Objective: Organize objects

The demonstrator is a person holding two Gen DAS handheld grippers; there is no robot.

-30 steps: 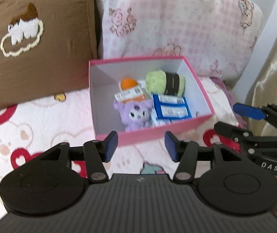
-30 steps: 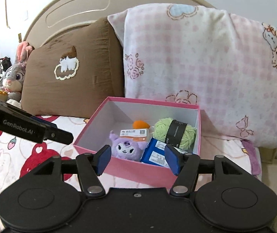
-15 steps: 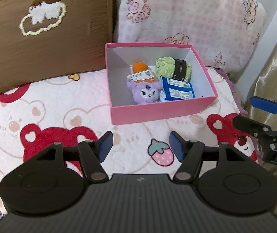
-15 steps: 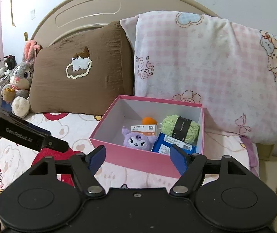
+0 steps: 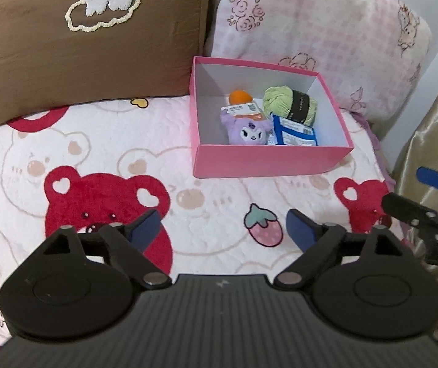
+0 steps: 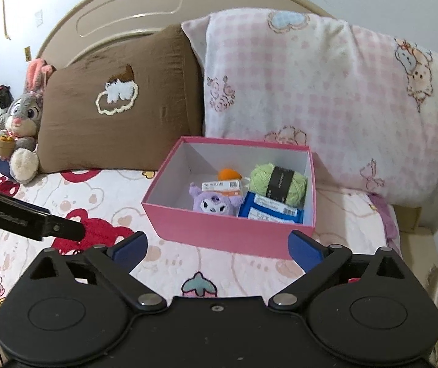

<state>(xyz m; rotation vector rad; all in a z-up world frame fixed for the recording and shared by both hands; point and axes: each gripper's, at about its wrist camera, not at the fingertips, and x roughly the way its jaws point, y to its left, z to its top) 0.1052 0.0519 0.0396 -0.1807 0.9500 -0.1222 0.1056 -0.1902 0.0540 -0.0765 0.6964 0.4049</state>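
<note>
Both jaws spread wide and empty on left gripper (image 5: 223,227) and right gripper (image 6: 217,247), well short of pink box (image 5: 268,165) holding plush (image 5: 248,130), yarn (image 5: 289,105), blue packet (image 5: 295,132); risk: box tipping on soft bedspread (image 5: 102,153) if nudged.

The box (image 6: 231,236) sat on the bed (image 6: 102,196) before two pillows (image 6: 120,116); inside, plush toy (image 6: 214,204) left, packet (image 6: 272,210) right, yarn ball (image 6: 277,184) behind.

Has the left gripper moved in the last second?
Yes. The left gripper has backed away from the pink box, which now sits farther beyond its fingertips.
</note>
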